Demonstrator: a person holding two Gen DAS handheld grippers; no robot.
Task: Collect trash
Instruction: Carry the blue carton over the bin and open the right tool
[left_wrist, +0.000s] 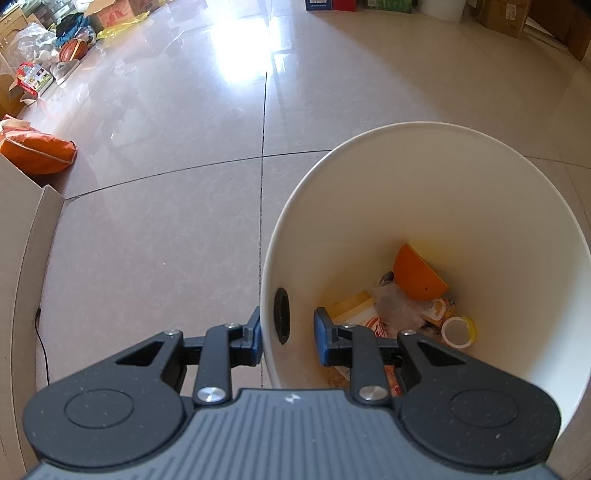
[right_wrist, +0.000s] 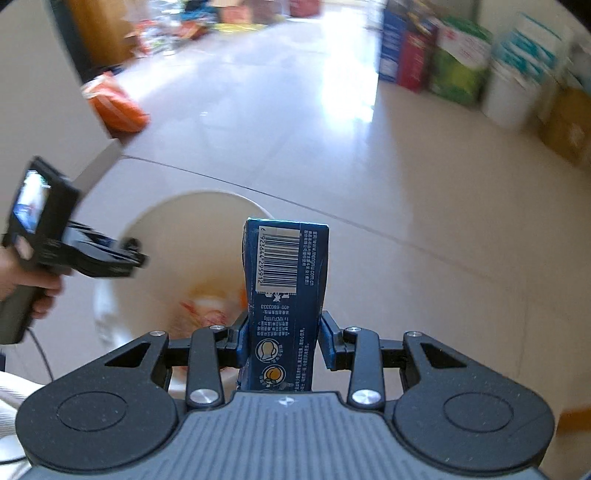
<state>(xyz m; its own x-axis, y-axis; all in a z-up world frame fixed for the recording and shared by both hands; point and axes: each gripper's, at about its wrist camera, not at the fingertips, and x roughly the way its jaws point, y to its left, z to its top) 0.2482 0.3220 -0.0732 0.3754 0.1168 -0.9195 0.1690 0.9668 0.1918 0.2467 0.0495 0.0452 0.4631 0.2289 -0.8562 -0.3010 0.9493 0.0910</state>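
Blue carton (right_wrist: 286, 295) clamped btwn right jaws, above white bin (right_wrist: 177, 236)

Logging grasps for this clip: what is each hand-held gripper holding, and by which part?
Left hand-held gripper: the white bin, clamped on its near rim wall. Right hand-held gripper: a dark blue drink carton, gripped by its lower sides.

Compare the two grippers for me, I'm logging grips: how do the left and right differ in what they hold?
The left gripper straddles the white bin's wall, one finger outside and one inside; the right gripper clamps a blue carton. The left sits at the rim; the right holds its carton above the bin, not inside. Both have narrow jaws and blue pads.
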